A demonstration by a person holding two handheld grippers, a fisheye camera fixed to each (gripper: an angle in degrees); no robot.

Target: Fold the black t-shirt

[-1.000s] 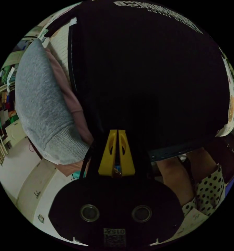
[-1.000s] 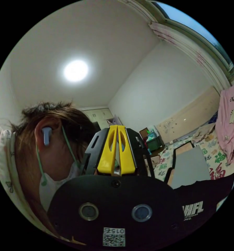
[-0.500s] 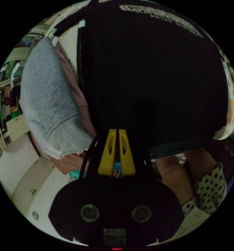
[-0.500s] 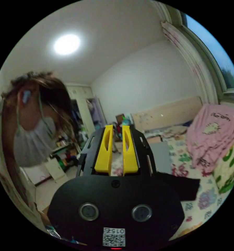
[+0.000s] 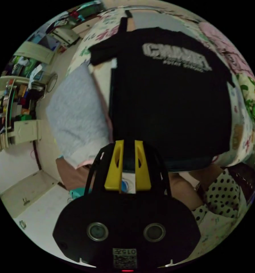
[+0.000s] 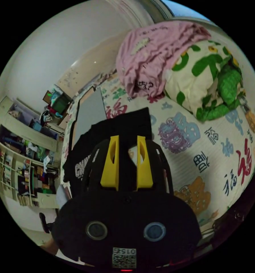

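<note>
The patterned bedspread (image 6: pixel 207 159) carries the black t-shirt (image 5: pixel 167 108), spread flat, print up. The right gripper view adds a pink garment (image 6: pixel 150 54) (heaped by a green-patterned quilt (image 6: pixel 210 82)); the left gripper view, a grey pillow (image 5: pixel 76 113). Left gripper (image 5: pixel 127 145) and right gripper (image 6: pixel 127 140) both hang parted, holding nothing.

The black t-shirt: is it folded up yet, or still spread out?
Spread out. The black t-shirt lies flat on the bed, printed chest up, one sleeve sticking out sideways.
</note>
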